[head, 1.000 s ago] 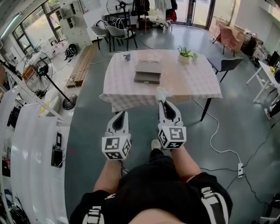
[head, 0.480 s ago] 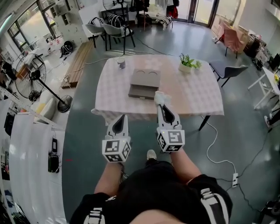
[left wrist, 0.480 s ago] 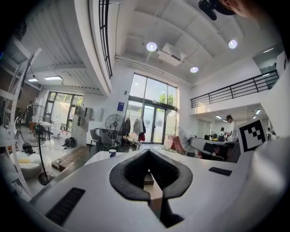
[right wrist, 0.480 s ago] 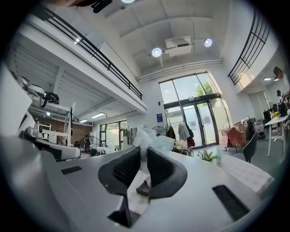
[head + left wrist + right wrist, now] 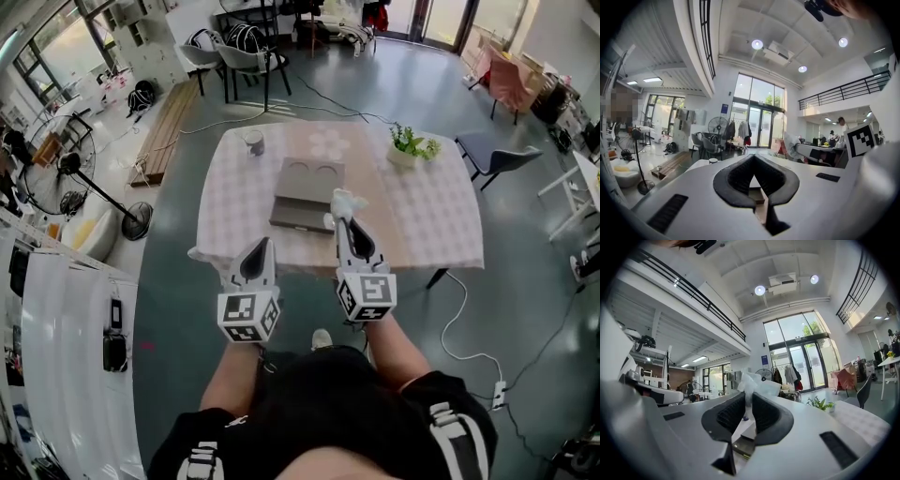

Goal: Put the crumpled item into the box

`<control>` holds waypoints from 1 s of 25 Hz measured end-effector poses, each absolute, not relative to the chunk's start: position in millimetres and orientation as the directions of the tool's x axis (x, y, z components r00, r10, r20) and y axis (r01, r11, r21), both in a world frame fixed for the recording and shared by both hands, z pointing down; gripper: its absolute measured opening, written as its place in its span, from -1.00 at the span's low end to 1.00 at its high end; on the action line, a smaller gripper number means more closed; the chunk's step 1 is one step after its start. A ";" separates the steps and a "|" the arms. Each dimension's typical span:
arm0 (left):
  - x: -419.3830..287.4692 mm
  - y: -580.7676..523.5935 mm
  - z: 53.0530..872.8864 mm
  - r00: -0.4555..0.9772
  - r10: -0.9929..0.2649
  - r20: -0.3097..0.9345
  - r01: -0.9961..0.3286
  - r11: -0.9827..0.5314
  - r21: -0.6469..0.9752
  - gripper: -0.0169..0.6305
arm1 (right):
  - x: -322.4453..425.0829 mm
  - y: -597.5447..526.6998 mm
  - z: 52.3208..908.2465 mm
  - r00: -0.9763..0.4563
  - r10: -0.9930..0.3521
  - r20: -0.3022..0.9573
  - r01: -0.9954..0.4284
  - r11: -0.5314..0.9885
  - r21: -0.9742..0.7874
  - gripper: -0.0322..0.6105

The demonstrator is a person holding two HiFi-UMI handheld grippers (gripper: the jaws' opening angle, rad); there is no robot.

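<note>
The crumpled item (image 5: 348, 200) is pinched in the right gripper (image 5: 344, 223), held up near the box (image 5: 302, 187) on the tabletop (image 5: 427, 211). It is grasped but not yet in the box. The left gripper (image 5: 259, 251) is closed and empty.

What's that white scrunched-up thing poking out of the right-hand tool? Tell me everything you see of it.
The crumpled item is white, thin and wrinkled, like tissue or soft plastic; I cannot tell which. The right gripper pinches its lower part between its jaws, and the rest puffs out past their tips. Held aloft, it shows beside the brown box on the table, not in it.
</note>
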State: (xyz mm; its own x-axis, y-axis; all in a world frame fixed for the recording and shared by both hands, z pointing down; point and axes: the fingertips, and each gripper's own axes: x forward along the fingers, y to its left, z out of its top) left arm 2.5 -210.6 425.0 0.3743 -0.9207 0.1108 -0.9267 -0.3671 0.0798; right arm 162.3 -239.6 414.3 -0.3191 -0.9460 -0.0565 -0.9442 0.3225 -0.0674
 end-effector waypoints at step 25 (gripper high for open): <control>-72.9 -387.3 398.3 0.555 -0.830 0.044 -0.831 -0.552 0.076 -0.95 | 87.2 -390.2 413.7 -0.139 -0.990 -0.036 -0.989 0.141 -0.048 -0.76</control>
State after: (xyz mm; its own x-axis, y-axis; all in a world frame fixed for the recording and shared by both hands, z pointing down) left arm -72.9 -387.3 398.3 0.5555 -0.8304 0.0439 -0.8306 -0.5516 0.0761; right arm 87.2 -390.2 413.7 -0.1389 -0.9897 -0.0359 -0.9889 0.1406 -0.0476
